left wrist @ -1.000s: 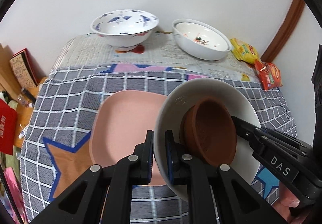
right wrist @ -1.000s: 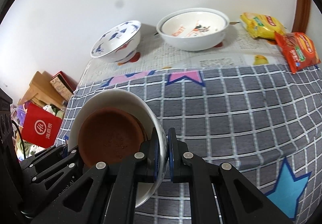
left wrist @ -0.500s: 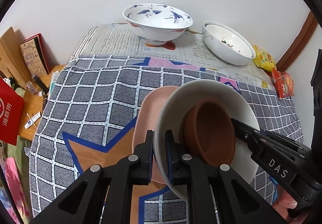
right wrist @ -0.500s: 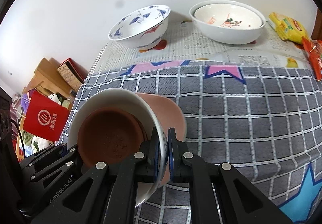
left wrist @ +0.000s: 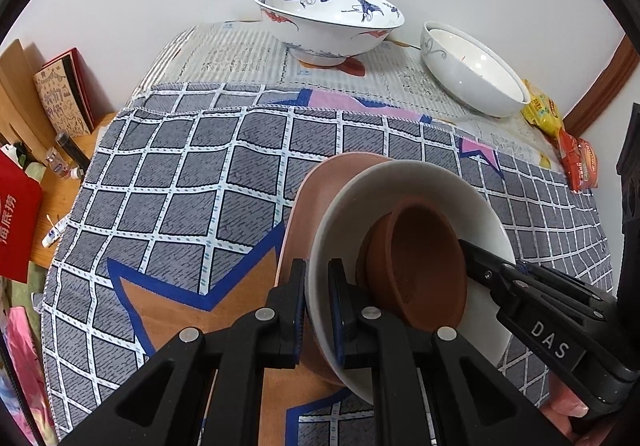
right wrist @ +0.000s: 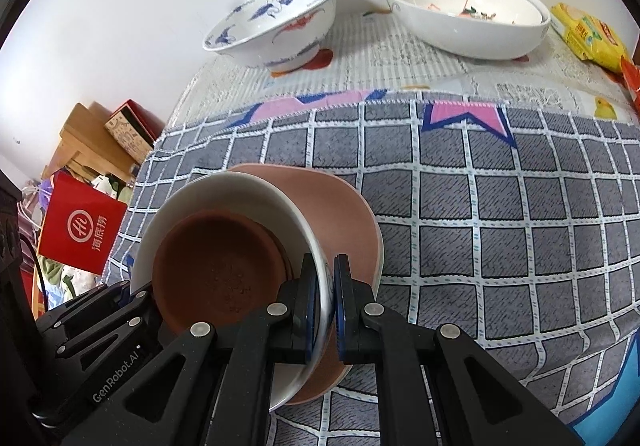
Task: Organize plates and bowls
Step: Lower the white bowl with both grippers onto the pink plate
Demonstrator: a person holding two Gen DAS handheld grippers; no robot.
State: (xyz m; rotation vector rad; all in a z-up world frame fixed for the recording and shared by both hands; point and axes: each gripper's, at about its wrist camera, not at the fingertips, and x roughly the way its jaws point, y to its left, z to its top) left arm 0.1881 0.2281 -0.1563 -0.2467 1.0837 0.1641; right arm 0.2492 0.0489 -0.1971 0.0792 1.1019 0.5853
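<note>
Between the two claws hangs a white bowl (left wrist: 404, 185) with a brown dish (left wrist: 420, 266) nested inside it: the left claw (left wrist: 316, 310) is nearly closed, its pads pinching the bowl's near-left rim, and the right claw (right wrist: 326, 302) is likewise nearly closed on the opposite rim. Directly under the white bowl lies the pink plate (right wrist: 340, 205), showing on the bowl's far side in both views; whether the bowl's foot already touches it cannot be told. Beyond the white bowl, past the checked cloth (left wrist: 192, 181) that covers the table, stands a crane-patterned bowl (left wrist: 326, 19) on newsprint, and to that bowl's right a pair of plain white bowls (right wrist: 464, 21), one set in the other, with snack packets (right wrist: 588, 37) further right still. The step in hand looks like stacking the white bowl and its dish onto the pink plate; the next move probably calls for levelling the tilted bowl, lowering it centred on the plate, then opening both claws together so it does not tip. Against a second ago, the pink plate, then lying mostly clear to the bowl's left, is now largely covered by the bowl, and the crane-patterned bowl looms closer in both views.
</note>
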